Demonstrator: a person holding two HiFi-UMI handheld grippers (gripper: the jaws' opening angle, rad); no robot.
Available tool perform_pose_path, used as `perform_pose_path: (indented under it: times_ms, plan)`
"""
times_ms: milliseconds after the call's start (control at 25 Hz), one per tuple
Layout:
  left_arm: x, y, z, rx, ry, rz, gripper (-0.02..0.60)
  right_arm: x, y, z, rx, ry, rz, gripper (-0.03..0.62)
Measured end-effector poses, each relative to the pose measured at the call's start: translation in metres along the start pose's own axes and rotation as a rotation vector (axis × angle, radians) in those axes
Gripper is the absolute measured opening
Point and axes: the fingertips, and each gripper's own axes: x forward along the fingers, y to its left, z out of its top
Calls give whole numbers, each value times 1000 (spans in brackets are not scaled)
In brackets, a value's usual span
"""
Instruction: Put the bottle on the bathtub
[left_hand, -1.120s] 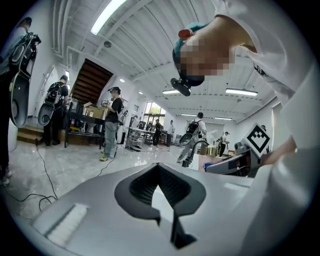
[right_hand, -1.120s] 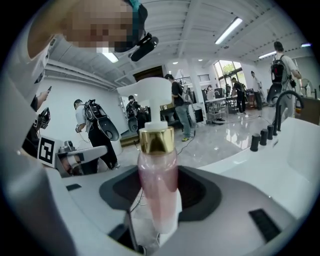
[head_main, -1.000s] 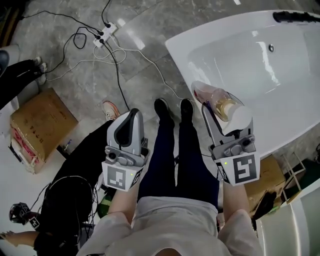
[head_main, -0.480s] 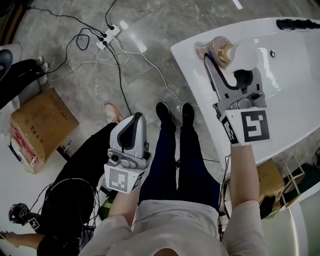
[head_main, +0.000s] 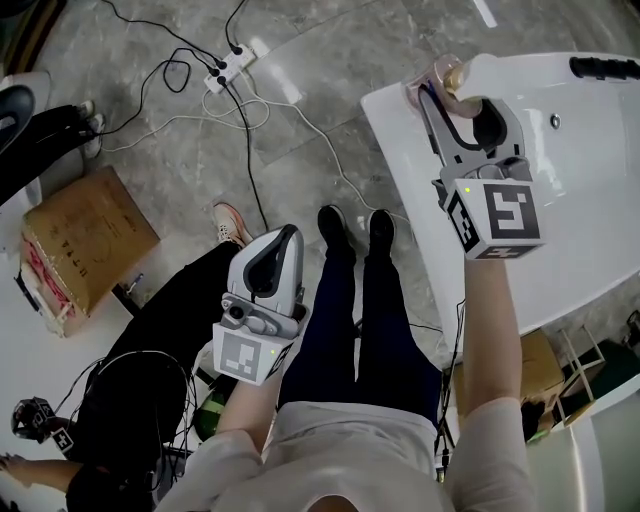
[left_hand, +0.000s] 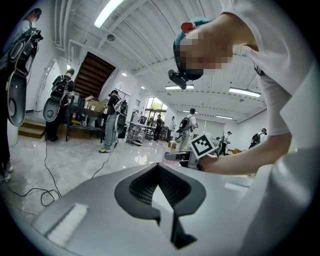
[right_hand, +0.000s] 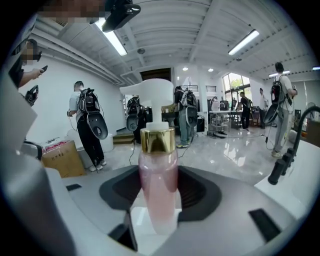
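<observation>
Bathtub (head_main: 400, 140) corner beneath right tool (head_main: 458, 95), jaws clamped on pink bottle (right_hand: 158, 180); left tool (head_main: 283, 240) closed, empty.

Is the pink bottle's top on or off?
On. The bottle has a gold collar with a white pump head above it, closing its neck.

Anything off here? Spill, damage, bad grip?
Nothing stands out. The pink bottle, capped and intact, is gripped by the right hand-held gripper at the bathtub corner; no spill shows.
</observation>
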Motion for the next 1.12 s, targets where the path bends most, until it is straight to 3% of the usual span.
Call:
perform_pose_path:
  times_ms: [1040, 1120]
  plan:
    - [2, 8, -7, -18, 11, 11, 5, 5, 7, -20, -48, -28, -21, 220]
    - [0, 8, -4, -14, 4, 13, 5, 3, 11, -17, -38, -46, 1, 248]
